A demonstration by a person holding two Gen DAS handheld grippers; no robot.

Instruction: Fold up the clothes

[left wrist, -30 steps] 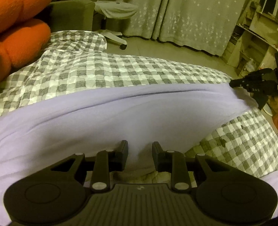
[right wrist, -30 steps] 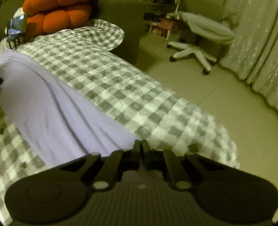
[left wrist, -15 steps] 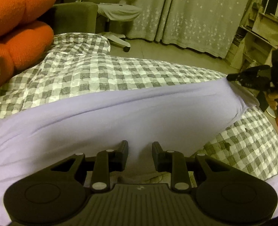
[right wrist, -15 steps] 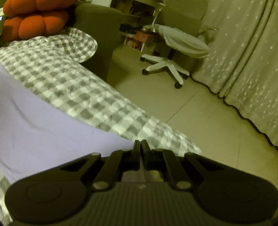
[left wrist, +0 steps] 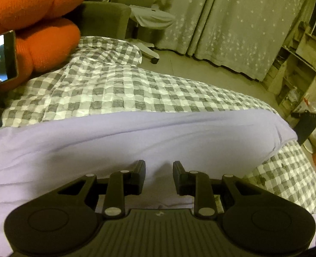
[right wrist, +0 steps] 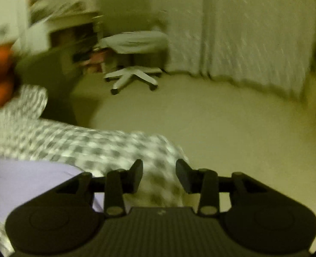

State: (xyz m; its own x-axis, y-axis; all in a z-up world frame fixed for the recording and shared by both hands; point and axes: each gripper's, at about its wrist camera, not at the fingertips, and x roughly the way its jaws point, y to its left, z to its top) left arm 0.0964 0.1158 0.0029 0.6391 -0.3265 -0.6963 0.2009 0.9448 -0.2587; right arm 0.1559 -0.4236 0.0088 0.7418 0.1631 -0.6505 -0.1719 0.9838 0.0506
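A lavender garment (left wrist: 136, 141) is spread in a long band across the checkered bedspread (left wrist: 125, 90), its far edge rounded as if doubled over. The left tongs (left wrist: 159, 174) are held parted over the near part of the cloth, with nothing pinched. The right tongs (right wrist: 159, 174) are parted and empty too, off the garment's right end; that view is badly smeared, so contact can't really be judged. One lengthwise fold looks to be laid down. Cross folds into a compact stack are probably what's left.
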